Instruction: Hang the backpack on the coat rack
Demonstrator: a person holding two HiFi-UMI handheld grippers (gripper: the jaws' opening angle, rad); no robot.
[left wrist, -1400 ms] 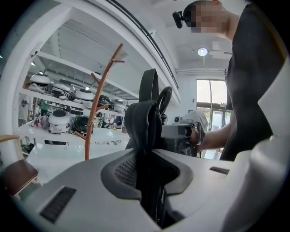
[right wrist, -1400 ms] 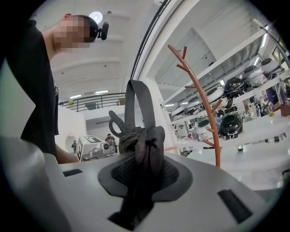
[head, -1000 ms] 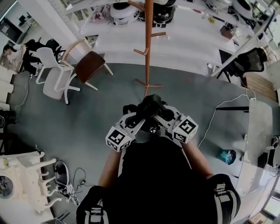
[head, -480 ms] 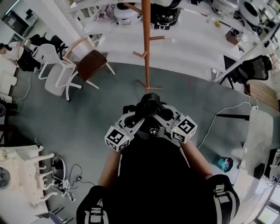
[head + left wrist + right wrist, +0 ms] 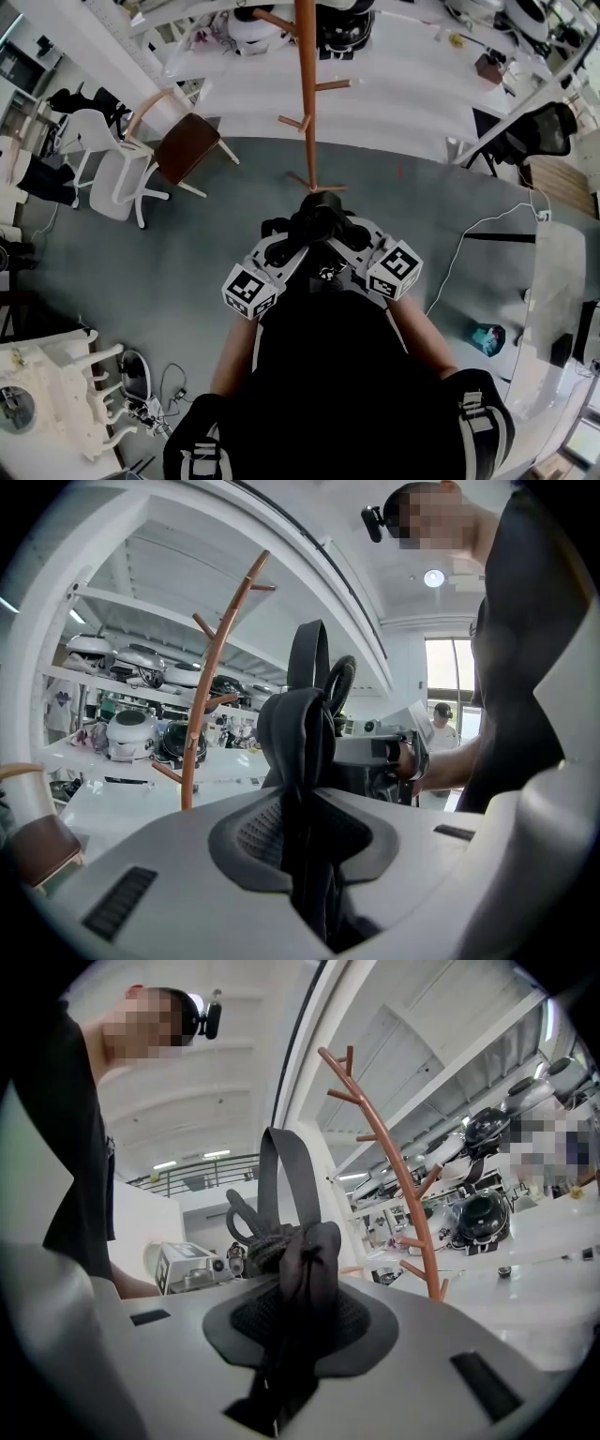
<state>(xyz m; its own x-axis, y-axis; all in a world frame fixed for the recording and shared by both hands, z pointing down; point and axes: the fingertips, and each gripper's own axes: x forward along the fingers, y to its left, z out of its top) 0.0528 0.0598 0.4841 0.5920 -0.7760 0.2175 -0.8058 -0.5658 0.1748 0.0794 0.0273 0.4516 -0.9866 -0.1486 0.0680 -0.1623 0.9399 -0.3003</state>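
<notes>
The left claw (image 5: pixel 302 850) pinches a black strap of the backpack (image 5: pixel 319 214), and the right claw (image 5: pixel 292 1340) pinches another bunched black part of it. The backpack hangs between both claws, in front of the person and above the grey floor (image 5: pixel 187 244). It is near the foot of the wooden coat rack (image 5: pixel 307 94), which stands by the edge of a white tabletop (image 5: pixel 394 103).

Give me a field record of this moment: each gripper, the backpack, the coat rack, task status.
left gripper: shut on backpack fabric
right gripper: shut on backpack fabric
backpack: black, held up between both grippers
coat rack: brown, upright, just ahead of the backpack, nothing hanging on it
status: backpack not yet hung
</notes>
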